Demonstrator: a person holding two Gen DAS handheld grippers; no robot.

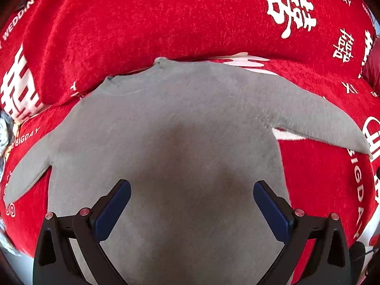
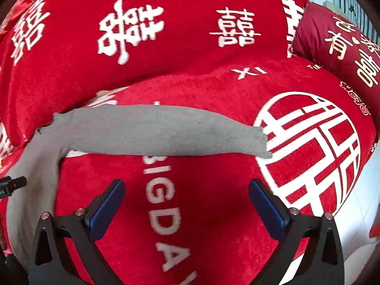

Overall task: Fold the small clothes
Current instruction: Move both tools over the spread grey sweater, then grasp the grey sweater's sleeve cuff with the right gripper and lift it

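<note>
A small grey sweater [image 1: 166, 123] lies flat on a red sofa cover, collar toward the backrest and both sleeves spread out. My left gripper [image 1: 192, 185] hangs open over the sweater's body, with nothing between its blue pads [image 1: 114, 209]. In the right wrist view the sweater's right sleeve [image 2: 166, 130] stretches across the red seat, its cuff [image 2: 260, 142] pointing right. My right gripper [image 2: 186, 184] stands open above the seat in front of that sleeve, apart from it and holding nothing.
The red cover [image 2: 213, 90] with white lettering drapes the seat and the backrest [image 1: 166, 19]. A dark red cushion [image 2: 339, 54] with gold characters leans at the right end. Pale floor [image 2: 356, 213] shows past the seat's right edge. Part of the other gripper [image 2: 11, 185] pokes in at the left.
</note>
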